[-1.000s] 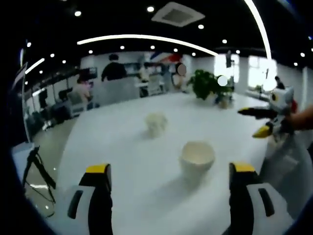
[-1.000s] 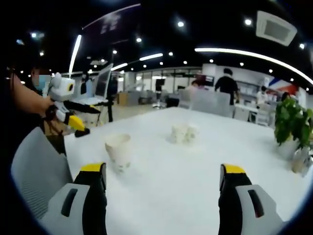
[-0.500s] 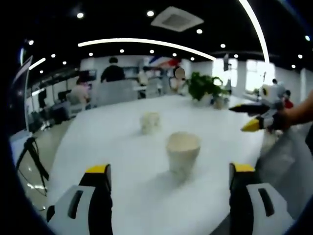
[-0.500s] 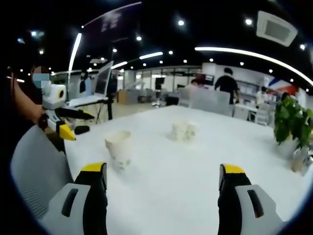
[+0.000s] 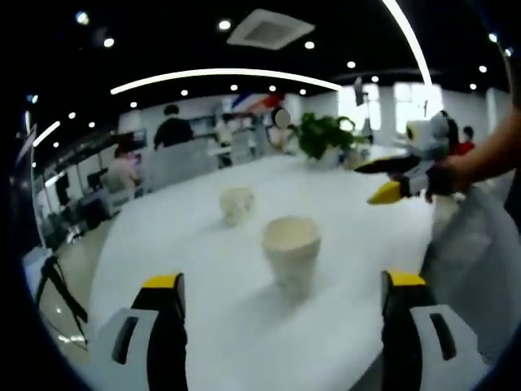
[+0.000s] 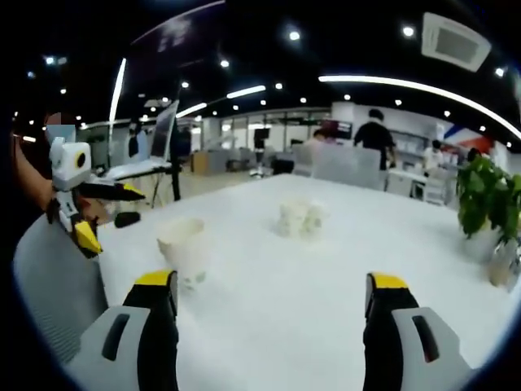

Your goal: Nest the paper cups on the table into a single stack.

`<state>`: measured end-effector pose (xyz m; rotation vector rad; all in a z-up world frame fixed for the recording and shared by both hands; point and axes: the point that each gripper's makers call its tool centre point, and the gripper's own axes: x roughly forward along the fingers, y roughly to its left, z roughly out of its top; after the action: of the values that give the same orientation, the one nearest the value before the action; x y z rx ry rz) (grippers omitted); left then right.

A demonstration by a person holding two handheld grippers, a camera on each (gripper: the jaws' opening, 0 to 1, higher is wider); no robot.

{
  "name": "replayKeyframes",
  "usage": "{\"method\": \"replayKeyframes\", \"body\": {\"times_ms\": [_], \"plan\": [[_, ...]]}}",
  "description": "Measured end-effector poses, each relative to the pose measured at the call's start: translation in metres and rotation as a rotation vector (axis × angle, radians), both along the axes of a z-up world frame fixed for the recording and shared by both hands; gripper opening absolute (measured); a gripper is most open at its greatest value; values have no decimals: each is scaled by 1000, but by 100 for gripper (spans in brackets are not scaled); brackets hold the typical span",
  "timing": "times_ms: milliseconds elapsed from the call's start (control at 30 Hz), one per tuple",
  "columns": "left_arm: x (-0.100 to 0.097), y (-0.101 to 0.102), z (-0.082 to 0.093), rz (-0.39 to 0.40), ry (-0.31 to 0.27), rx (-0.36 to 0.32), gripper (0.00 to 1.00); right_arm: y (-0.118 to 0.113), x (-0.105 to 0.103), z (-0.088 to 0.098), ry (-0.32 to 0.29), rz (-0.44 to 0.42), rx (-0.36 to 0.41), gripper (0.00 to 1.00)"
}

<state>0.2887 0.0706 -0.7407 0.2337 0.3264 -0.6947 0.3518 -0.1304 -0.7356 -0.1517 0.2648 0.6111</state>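
White table (image 5: 203,318) holds two separated cups (image 5: 291,247) (image 5: 237,204) between spread, empty left claw (image 5: 285,285).

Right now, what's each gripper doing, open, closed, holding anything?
Left gripper: open, holding nothing.
Right gripper: open, holding nothing.

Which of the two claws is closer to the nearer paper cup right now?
Left, apparently. The left claw points straight at the near cup, which stands just beyond its open jaws. From the right claw, that cup sits off toward its left jaw.
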Motion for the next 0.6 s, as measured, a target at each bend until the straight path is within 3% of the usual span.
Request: {"method": "replayKeyframes", "body": {"times_ms": [167, 267, 600], "plan": [[2, 3, 1, 8, 6, -17, 100, -2, 44, -3, 4, 15, -28, 94], [2, 4, -1, 19, 50, -74, 100, -6, 65, -8, 20, 6, -24, 94], [2, 2, -6, 11, 70, -47, 100, -18, 146, -31, 72, -37, -13, 92]]}}
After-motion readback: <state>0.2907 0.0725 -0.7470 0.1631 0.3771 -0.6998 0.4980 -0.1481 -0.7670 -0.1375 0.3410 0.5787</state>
